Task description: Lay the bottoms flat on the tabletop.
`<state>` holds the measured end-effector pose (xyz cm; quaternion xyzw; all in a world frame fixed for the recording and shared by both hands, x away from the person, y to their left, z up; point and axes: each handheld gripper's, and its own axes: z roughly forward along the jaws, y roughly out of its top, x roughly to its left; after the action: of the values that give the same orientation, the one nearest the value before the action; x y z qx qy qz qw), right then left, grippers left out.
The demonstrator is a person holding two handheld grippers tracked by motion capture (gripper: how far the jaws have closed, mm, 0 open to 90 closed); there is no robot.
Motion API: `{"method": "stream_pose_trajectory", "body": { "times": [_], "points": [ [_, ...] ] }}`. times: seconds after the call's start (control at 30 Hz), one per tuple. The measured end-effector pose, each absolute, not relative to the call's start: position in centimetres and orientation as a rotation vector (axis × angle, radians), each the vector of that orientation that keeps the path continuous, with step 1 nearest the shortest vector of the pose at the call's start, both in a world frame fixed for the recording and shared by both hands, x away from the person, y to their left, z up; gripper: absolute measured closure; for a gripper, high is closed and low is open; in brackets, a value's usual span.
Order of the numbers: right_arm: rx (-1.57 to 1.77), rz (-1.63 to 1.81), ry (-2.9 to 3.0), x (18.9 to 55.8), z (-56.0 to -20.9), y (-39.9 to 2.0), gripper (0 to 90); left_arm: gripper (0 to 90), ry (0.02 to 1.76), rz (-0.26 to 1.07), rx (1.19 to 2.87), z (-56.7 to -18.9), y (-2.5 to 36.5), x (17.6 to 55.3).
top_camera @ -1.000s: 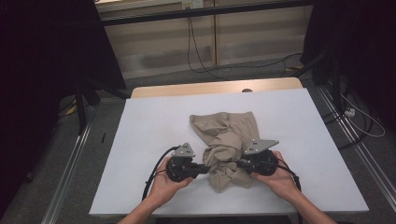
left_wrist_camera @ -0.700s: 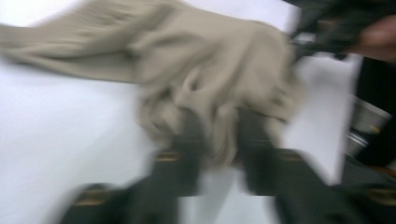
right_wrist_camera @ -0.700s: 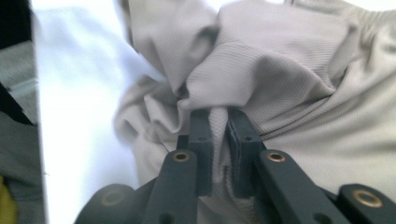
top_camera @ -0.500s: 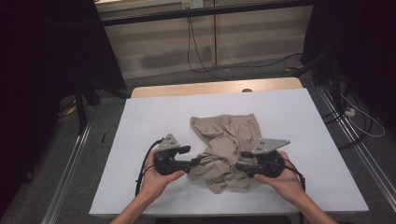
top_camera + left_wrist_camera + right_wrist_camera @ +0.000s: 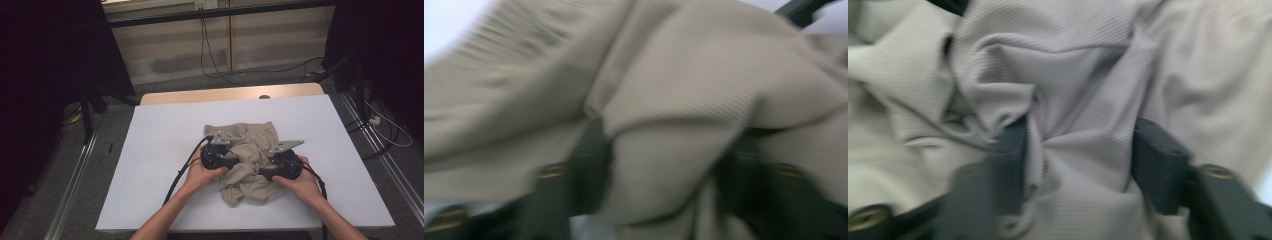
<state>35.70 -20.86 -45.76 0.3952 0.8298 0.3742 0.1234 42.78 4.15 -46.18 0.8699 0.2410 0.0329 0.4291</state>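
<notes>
Pinching a crumpled beige cloth (image 5: pixel 247 160) from both sides, mid-table (image 5: pixel 165 150).

Left gripper (image 5: pixel 229 165): jaws just been closing, now partly closed on a fold of cloth. From its own camera (image 5: pixel 664 165), fabric (image 5: pixel 684 100) packed between both jaws, touching each side, bulging over the tips. Blurred, but reads as a grip.

Right gripper (image 5: pixel 264 172): jaws also just been closing, now clamped on a twisted bunch. From its own camera (image 5: pixel 1078 145), creased fabric (image 5: pixel 1073 65) wedged jaw to jaw, no gap either side.

Key relation: tips pointing at each other across the heap, left from the left, right from the right, with a short stretch of bunched cloth between them. Both pinch points on the near half of the heap. Bulk of cloth lying beyond the fingertips, toward the far table edge; a smaller lump hanging back past the tips toward the person. Long axis of the heap running near-to-far, roughly crosswise to the line joining the two sets of fingers. Neither hand nearer: both already on the fabric. Likely next call: pulling apart sideways to spread the bunch, judging from the opposed grips.

Count: one cloth, two grippers, two hands (left hand (image 5: pixel 197 176), right hand (image 5: pixel 300 186)), one table.
</notes>
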Motion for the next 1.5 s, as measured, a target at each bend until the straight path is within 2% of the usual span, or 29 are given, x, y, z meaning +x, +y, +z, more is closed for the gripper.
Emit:
{"method": "stream_pose_trajectory", "body": {
  "times": [0.03,0.07,0.1,0.2,0.7,0.77,0.83,0.93,1.0,1.13,1.2,1.3,1.43,1.5],
  "points": [
    [1.164,1.113,2.431,35.7,-45.8,-20.9,57.9,67.6,0.608,0.07,2.173,-46.1,4.3,42.7],
    [1.159,1.129,2.446,35.6,-45.7,-20.9,67.0,73.3,0.602,0.079,2.2,-45.9,4.5,42.5],
    [1.149,1.131,2.449,35.3,-45.6,-20.7,71.4,77.2,0.604,0.073,2.208,-45.9,4.7,42.3],
    [1.089,1.102,2.456,34.2,-45.3,-20.1,78.3,80.2,0.604,0.049,2.24,-45.5,5.6,41.5],
    [0.911,1.163,2.519,27.8,-43.8,-19.1,77.8,80.3,0.515,-0.084,2.247,-43.5,11.2,31.6],
    [0.889,1.163,2.514,26.9,-43.8,-19.3,73.4,79.3,0.535,-0.079,2.239,-43.6,11.5,30.9],
    [0.879,1.151,2.497,26.5,-43.7,-19.5,60.5,74.8,0.527,-0.041,2.241,-43.7,11.7,30.8],
    [0.919,1.174,2.462,26.8,-43.3,-19.9,43.8,51.6,0.563,0.023,2.219,-43.2,12.2,31.5],
    [0.949,1.211,2.427,27.2,-42.7,-20.3,35.2,43.9,0.57,0.06,2.174,-42.6,12.9,32.0],
    [0.992,1.294,2.329,27.8,-41.1,-21.9,32.3,25.1,0.627,0.143,2.088,-41.6,14.3,33.1],
    [1.012,1.324,2.268,28.3,-40.3,-22.8,32.9,23.2,0.657,0.181,2.041,-41.3,14.7,33.8],
    [1.064,1.268,2.204,29.7,-39.9,-24.0,39.0,18.0,0.707,0.221,2.006,-41.5,14.7,35.6],
    [1.189,1.178,2.17,33.1,-41.4,-25.2,47.3,16.5,0.764,0.239,1.997,-42.5,14.0,38.8],
    [1.247,1.152,2.145,34.6,-42.3,-25.6,51.7,17.3,0.784,0.3,2.007,-43.0,13.6,40.4]
  ]
}}
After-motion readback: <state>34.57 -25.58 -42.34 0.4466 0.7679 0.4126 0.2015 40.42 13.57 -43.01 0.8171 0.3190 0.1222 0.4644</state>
